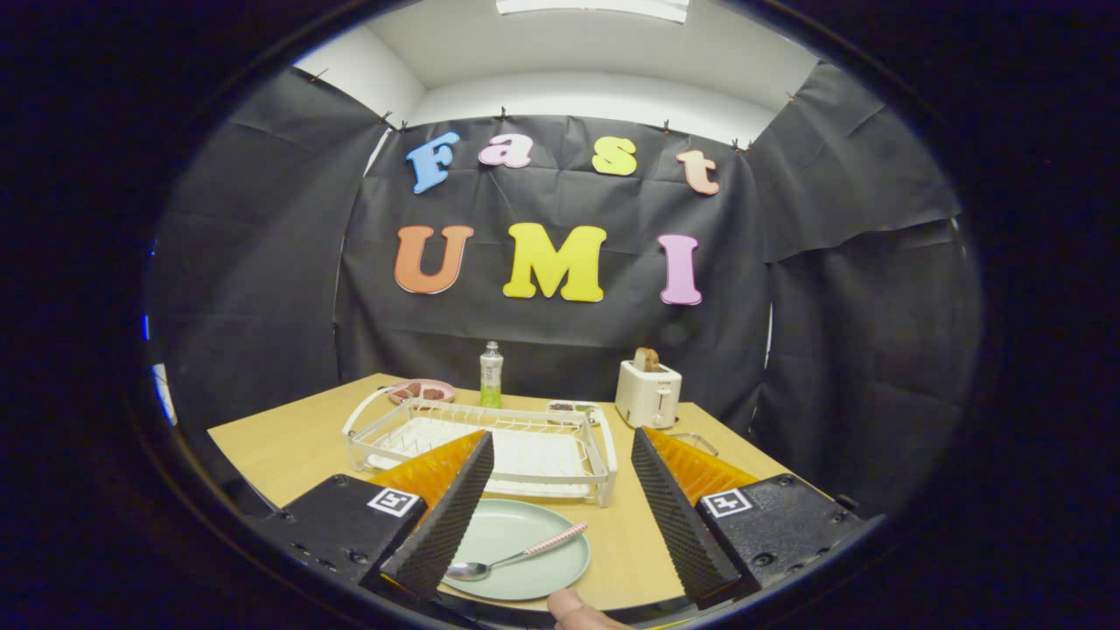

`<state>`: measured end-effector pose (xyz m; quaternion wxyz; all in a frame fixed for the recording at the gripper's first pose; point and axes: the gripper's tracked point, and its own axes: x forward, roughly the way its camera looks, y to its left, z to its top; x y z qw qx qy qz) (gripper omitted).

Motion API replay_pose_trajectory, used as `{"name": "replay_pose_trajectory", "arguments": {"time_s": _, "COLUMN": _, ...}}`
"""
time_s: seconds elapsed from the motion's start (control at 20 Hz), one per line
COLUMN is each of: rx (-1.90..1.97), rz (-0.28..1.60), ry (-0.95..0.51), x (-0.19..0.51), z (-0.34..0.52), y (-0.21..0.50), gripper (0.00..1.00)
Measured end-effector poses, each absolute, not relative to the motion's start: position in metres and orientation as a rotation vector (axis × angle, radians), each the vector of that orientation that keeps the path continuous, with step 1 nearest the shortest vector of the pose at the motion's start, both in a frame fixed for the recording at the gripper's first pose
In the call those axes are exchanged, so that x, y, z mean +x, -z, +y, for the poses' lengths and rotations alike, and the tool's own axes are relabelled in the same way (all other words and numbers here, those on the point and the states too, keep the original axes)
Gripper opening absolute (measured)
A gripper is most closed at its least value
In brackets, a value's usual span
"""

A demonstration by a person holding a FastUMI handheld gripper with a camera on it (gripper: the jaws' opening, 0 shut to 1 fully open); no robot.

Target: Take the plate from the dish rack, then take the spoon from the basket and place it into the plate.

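The tool (551, 525) hangs with its fingers spread wide and holding nothing. Between them, on the bench (289, 446), sits the pale green plate (525, 542) with the spoon (512, 557) lying in it. The spoon looks light, stiff and slick, best pinched at its striped handle. The white dish rack (534, 442) stands just beyond.

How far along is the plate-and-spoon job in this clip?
It looks finished. The green plate lies on the table in front of the white dish rack, and the spoon rests in it. The gripper is open and holds nothing, its fingers either side of the plate. Nothing visible is left.
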<state>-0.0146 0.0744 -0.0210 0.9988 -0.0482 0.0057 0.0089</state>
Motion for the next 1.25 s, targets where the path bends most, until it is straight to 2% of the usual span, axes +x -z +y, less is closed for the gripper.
{"name": "replay_pose_trajectory", "arguments": {"time_s": 0.6, "rx": -0.023, "rz": 0.014, "ry": 0.014, "x": -0.043, "z": 0.023, "y": -0.010, "gripper": 1.00}}
{"name": "replay_pose_trajectory", "arguments": {"time_s": 1.25, "rx": -0.021, "rz": 0.034, "ry": 0.011, "x": -0.042, "z": 0.025, "y": 0.000, "gripper": 1.00}}
